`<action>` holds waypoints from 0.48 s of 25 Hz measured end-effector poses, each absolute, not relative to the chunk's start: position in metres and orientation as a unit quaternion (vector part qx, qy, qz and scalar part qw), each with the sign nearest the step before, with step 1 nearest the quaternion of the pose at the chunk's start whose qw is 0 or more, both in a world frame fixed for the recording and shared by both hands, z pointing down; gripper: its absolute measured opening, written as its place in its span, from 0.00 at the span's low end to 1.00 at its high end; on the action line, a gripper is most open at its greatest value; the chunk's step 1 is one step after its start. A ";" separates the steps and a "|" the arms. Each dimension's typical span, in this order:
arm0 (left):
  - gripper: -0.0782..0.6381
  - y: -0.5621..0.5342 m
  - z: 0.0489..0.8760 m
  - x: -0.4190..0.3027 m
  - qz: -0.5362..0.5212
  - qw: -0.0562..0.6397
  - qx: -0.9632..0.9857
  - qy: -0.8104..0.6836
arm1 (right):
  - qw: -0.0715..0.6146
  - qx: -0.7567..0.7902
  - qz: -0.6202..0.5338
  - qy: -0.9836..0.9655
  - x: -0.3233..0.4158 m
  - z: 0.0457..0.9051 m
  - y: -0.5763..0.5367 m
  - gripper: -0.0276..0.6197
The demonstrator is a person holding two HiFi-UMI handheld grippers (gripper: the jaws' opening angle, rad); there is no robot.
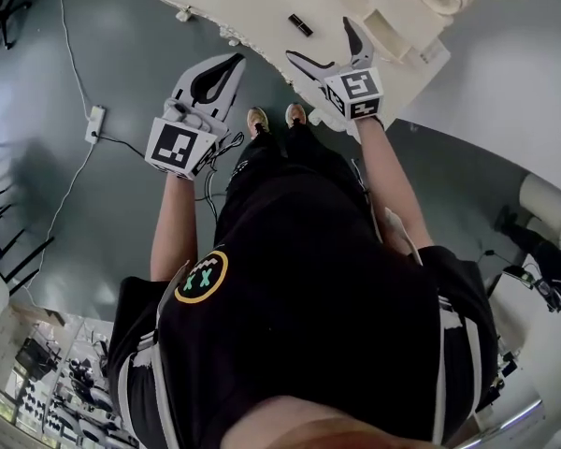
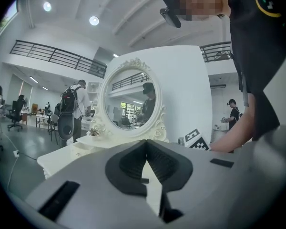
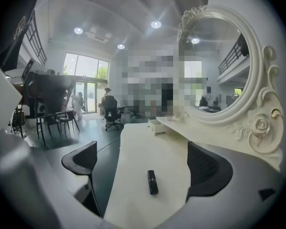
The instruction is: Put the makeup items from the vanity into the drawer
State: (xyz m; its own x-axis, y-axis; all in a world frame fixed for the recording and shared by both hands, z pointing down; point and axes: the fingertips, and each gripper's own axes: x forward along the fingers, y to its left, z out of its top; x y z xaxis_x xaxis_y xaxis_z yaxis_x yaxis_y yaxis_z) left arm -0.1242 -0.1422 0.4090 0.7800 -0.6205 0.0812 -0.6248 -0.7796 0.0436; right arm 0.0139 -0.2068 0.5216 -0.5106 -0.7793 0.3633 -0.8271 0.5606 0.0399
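Note:
A slim black makeup tube (image 1: pixel 300 25) lies on the cream vanity top (image 1: pixel 252 3); in the right gripper view this tube (image 3: pixel 152 182) rests flat between and just beyond my jaws. My right gripper (image 1: pixel 320 40) hovers over the vanity's near edge, open and empty (image 3: pixel 141 147). A small drawer (image 3: pixel 157 125) stands open on the raised shelf further along the vanity. My left gripper (image 1: pixel 236 61) hangs over the floor left of the vanity, shut with nothing in it (image 2: pixel 146 144). It points toward the oval mirror (image 2: pixel 129 99).
The ornate mirror frame (image 3: pixel 257 123) rises close on the right of the vanity. A power strip (image 1: pixel 95 123) with its cable lies on the grey floor at left. Office chairs (image 3: pixel 109 111) and people (image 2: pixel 76 106) stand in the background. My feet (image 1: pixel 271 117) are near the vanity's edge.

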 end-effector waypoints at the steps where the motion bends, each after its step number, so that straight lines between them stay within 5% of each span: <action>1: 0.14 -0.144 0.408 -0.123 0.031 0.032 0.943 -0.330 | 0.177 0.464 0.074 -0.865 0.016 0.534 -0.215 0.97; 12: 0.14 -0.161 0.408 -0.120 0.047 0.055 0.928 -0.365 | 0.248 0.450 0.150 -0.844 0.034 0.657 -0.266 0.94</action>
State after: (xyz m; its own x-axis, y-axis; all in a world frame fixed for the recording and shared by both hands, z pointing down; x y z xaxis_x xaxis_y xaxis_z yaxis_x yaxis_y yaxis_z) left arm -0.1195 -0.1614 0.4077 0.7290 -0.6725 0.1274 -0.6829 -0.7274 0.0681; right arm 0.0342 -0.2664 0.6570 -0.4714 -0.6864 0.5537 -0.8352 0.5490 -0.0305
